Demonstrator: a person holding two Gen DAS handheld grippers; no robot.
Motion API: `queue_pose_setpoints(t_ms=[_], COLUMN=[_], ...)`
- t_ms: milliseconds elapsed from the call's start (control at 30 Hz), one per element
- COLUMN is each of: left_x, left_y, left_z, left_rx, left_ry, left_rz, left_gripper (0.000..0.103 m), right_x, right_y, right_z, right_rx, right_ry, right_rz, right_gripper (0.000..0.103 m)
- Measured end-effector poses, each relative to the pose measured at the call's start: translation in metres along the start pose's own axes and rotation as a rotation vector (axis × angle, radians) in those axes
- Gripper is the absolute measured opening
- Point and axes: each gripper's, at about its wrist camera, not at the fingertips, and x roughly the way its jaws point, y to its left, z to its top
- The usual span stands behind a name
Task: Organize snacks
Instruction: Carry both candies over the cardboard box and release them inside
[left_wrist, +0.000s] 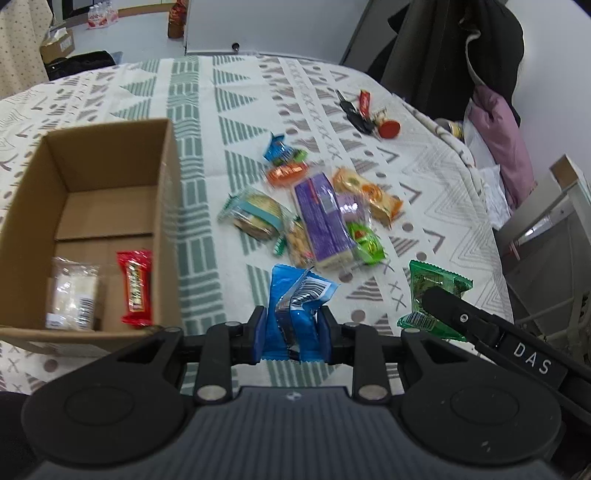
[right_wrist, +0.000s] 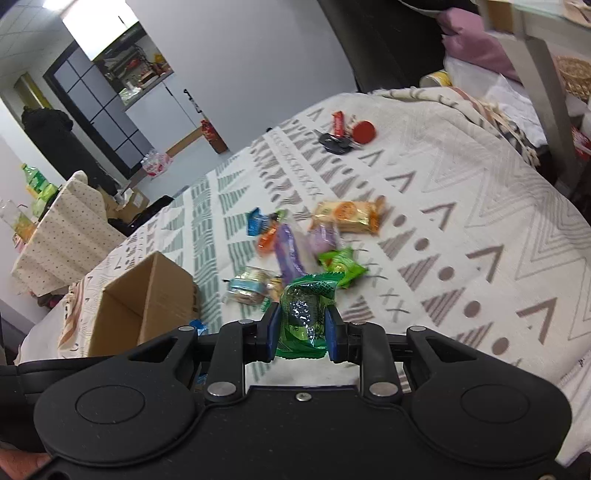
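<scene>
Left wrist view: left tool (left_wrist: 291, 334) clamped shut on a blue snack packet (left_wrist: 295, 306), both blue pads pressed against the wrapper's sides, the packet standing up between them with a barcode facing the camera. Just left of the tool, an open cardboard box (left_wrist: 40, 177) resting on a patterned cloth (left_wrist: 199, 122) that covers the bench. Inside the box, a red wrapped candy bar (left_wrist: 136, 288) lying beside a clear packet of pale snacks (left_wrist: 73, 297), both on the box floor near the closer wall. Ahead of the tool, beyond the blue packet, a loose heap of snacks on the cloth: a long purple packet (left_wrist: 323, 221) in the middle, a clear-wrapped biscuit pack with a teal band (left_wrist: 253, 216) to its left, an orange packet (left_wrist: 287, 173) farther away, a bright green packet (left_wrist: 365, 242) to its right. At the right edge, the other tool's black finger over a dark green packet (left_wrist: 436, 295). Far off on the cloth, a bunch of keys (left_wrist: 356, 114).

Right wrist view: right tool (right_wrist: 302, 330) closed on the dark green packet (right_wrist: 304, 314), wrapper squeezed between the two blue pads and lifted clear of the cloth (right_wrist: 461, 206). Snack heap just beyond the tool's tips, purple packet (right_wrist: 288, 253) nearest the middle. Cardboard box (right_wrist: 147, 306) to the left, near the tool, interior mostly hidden from this angle. Keys (right_wrist: 338, 142) well beyond the heap.
</scene>
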Motion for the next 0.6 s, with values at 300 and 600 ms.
queue_pose_setpoints(t_ms=[300, 600], left_x=[-0.018, -0.029], left_y=[0.022, 0.050], left_z=[0.013, 0.026], left_rx=[-0.019, -0.061], left_ry=[-0.031, -0.056], left_rz=[0.008, 0.016], left_gripper=[0.028, 0.028], right_x=[0.002, 0.008], right_y=[0.029, 0.058], right_z=[0.007, 0.017], right_rx=[-0.016, -0.047], right_ry=[-0.024, -0.027], right_rz=[0.019, 0.049], right_gripper=[0.025, 0.025])
